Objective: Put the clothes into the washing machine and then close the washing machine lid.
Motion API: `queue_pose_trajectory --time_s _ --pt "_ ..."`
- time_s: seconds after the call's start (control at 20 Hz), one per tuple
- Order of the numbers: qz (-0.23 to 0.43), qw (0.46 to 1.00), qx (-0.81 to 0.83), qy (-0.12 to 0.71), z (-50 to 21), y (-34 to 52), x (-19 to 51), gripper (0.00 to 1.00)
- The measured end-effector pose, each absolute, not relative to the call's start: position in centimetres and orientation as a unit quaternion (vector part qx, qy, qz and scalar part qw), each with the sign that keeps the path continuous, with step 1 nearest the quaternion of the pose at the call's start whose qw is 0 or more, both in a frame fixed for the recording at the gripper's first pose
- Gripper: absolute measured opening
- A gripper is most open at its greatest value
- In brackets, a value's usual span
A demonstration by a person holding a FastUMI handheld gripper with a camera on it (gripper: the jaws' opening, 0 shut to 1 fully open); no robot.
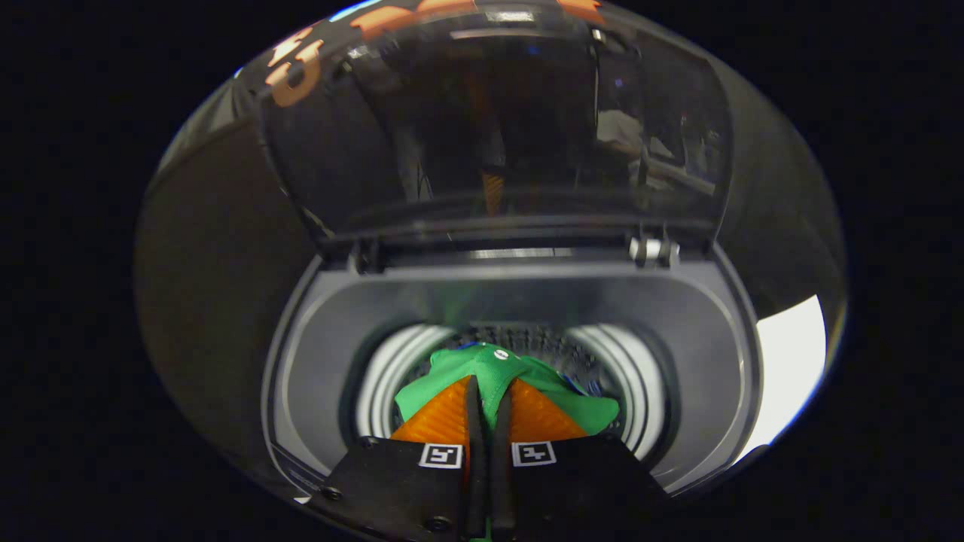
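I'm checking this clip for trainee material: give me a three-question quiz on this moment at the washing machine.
1. True or false: the lid stands open.
2. What does the gripper hold? A) a towel B) the green garment C) nothing
3. Fill in: the garment hangs over the machine's ____.

Key: 1 true; 2 B, fingers pinching its fabric; 3 drum, not yet released.

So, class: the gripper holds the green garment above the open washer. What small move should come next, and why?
Probably lower a little, then open the fingers: the gripper is shut on the green garment, which hangs over the drum, and the lid stands raised.
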State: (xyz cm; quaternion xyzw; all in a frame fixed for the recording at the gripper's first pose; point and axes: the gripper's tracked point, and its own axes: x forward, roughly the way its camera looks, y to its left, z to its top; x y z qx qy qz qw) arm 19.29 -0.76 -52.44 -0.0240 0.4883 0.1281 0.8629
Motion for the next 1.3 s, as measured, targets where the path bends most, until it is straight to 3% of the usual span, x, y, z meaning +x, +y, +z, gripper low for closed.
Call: queue_pose_trajectory --time_s 0.5,0.55,0.75,1.0,1.3 --pt "0.109 0.830 -0.039 0.546 -56.6 -1.6 17.8 0.15" --pt "0.109 0.828 -0.034 0.549 -56.9 -1.6 17.4 0.22" --pt "0.110 0.815 -0.037 0.568 -57.2 -2.4 14.5 0.90" --pt "0.119 0.842 -0.032 0.525 -54.6 -2.3 15.0 0.96" --pt "0.137 0.891 -0.003 0.433 -45.7 -1.0 17.1 1.00"
